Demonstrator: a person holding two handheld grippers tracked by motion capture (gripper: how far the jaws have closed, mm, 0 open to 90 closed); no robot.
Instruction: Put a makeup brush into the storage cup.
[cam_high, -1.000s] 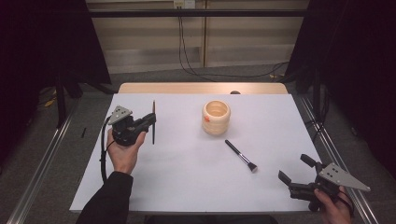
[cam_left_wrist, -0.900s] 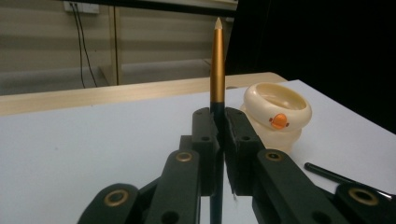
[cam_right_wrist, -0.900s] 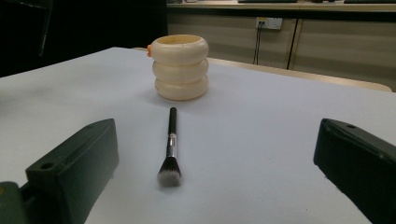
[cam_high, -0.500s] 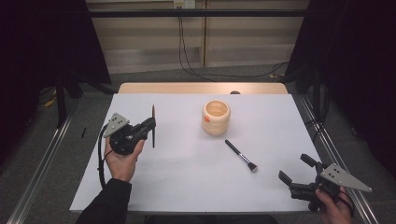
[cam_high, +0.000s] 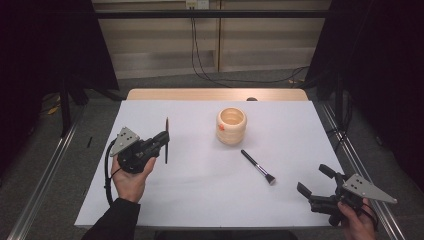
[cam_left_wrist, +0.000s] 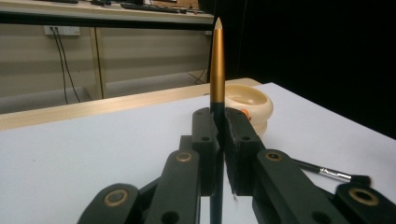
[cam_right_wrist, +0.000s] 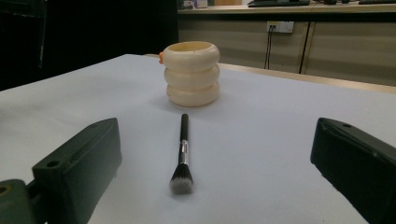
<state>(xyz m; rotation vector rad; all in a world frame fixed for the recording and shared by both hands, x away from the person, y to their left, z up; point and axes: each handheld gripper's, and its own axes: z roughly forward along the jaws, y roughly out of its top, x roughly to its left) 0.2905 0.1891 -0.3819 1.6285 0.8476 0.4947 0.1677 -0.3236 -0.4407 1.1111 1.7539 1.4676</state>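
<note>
My left gripper is shut on a thin brush with a gold ferrule, held upright above the left side of the white table. A cream ribbed cup stands near the table's middle back. A black-handled makeup brush lies flat in front of the cup, bristles toward the front right. My right gripper rests open at the front right corner, its jaws wide and pointing at that brush.
A wooden strip runs along the table's far edge. Metal rails flank both sides. Cables hang against the back wall. Dark curtains close in left and right.
My left hand has drifted slightly toward the front of the table with the gold brush still in its jaws. The right gripper has stayed put.
</note>
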